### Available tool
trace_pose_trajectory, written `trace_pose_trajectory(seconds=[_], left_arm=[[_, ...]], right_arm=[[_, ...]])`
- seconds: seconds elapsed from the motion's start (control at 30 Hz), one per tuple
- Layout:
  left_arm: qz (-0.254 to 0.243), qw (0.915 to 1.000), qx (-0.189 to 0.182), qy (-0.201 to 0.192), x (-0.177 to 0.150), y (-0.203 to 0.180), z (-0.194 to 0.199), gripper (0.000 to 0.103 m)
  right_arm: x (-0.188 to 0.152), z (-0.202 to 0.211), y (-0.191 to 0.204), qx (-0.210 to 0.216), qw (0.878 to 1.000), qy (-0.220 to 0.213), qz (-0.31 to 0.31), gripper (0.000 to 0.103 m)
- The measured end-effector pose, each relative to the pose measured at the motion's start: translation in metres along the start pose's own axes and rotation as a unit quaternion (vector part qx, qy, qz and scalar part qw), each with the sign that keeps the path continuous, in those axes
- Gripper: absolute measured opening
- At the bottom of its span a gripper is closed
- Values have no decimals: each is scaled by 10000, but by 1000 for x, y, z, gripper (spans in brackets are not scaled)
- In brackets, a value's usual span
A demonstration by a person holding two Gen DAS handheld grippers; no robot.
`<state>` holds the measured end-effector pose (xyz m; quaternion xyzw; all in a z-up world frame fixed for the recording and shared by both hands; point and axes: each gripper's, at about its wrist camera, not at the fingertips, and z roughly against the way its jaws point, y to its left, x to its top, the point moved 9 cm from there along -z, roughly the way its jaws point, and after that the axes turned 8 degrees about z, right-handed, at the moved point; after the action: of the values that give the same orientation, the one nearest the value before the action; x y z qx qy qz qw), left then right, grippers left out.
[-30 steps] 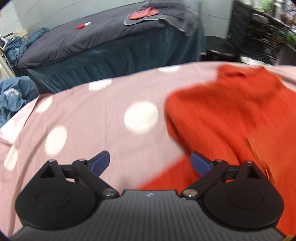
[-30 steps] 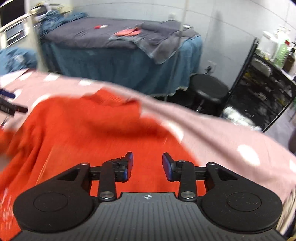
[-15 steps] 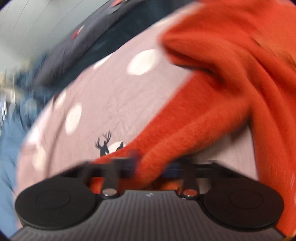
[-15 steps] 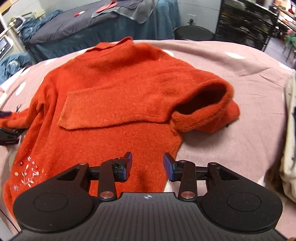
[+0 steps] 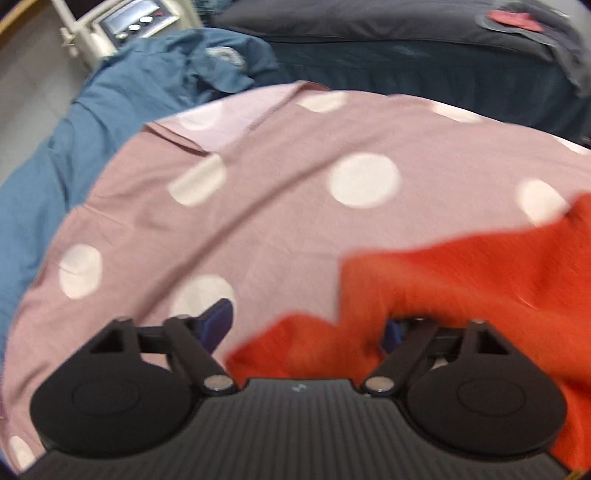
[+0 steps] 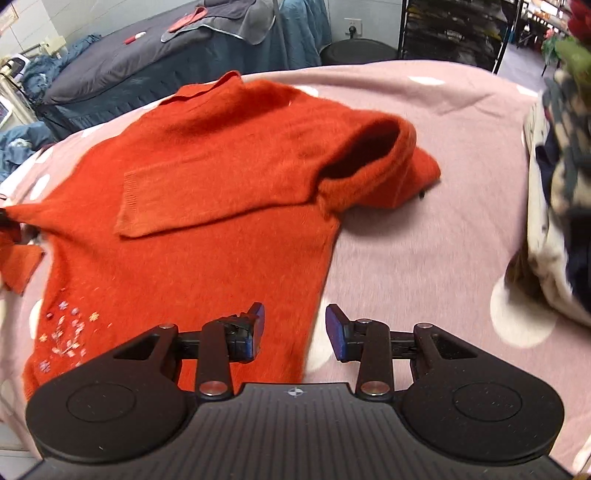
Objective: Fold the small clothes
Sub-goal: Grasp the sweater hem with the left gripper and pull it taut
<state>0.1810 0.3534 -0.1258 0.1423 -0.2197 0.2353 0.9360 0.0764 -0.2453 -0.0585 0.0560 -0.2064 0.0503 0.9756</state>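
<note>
A small orange-red sweater (image 6: 207, 206) with flower embroidery near its hem lies flat on a pink polka-dot sheet (image 6: 424, 236). One sleeve is folded across its chest; the other sleeve stretches out to the left edge of the right wrist view. In the left wrist view that sleeve (image 5: 461, 284) drapes over my left gripper (image 5: 306, 325), whose jaws stand wide apart; the right fingertip is partly hidden by the cloth. My right gripper (image 6: 295, 325) is open and empty, hovering over the sweater's lower right hem.
A pile of patterned clothes (image 6: 557, 192) sits at the right on the sheet. A blue garment heap (image 5: 122, 122) lies beyond the sheet's left edge. A dark massage bed (image 6: 147, 59) stands behind, with a black stool (image 6: 354, 51) and shelving (image 6: 454, 33).
My left gripper, shut around the sleeve half a second ago, now stands open with the sleeve draped over it, and its view has swung left. My right gripper has dropped slightly toward the hem.
</note>
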Motion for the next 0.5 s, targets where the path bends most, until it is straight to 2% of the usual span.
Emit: trace_pose_trajectory(seconds=[0.07, 0.2, 0.33, 0.4, 0.5], left_arm=[[-193, 9993, -306, -11, -23, -8, 15, 98], [-574, 9930, -1036, 31, -85, -27, 56, 98], [-957, 9754, -1943, 401, -160, -53, 95, 98], [-1230, 9681, -2107, 566, -198, -64, 109, 98], [-1393, 9648, -2083, 800, -241, -69, 107, 98]], right_arm=[[-2, 7, 0, 144, 9998, -106, -8, 64], [-4, 14, 9, 599, 9978, -67, 258, 65], [-15, 18, 31, 1223, 9872, 285, 986, 65], [-26, 14, 37, 1405, 9811, 579, 1200, 65], [-48, 7, 45, 1686, 9703, 1015, 1406, 65]])
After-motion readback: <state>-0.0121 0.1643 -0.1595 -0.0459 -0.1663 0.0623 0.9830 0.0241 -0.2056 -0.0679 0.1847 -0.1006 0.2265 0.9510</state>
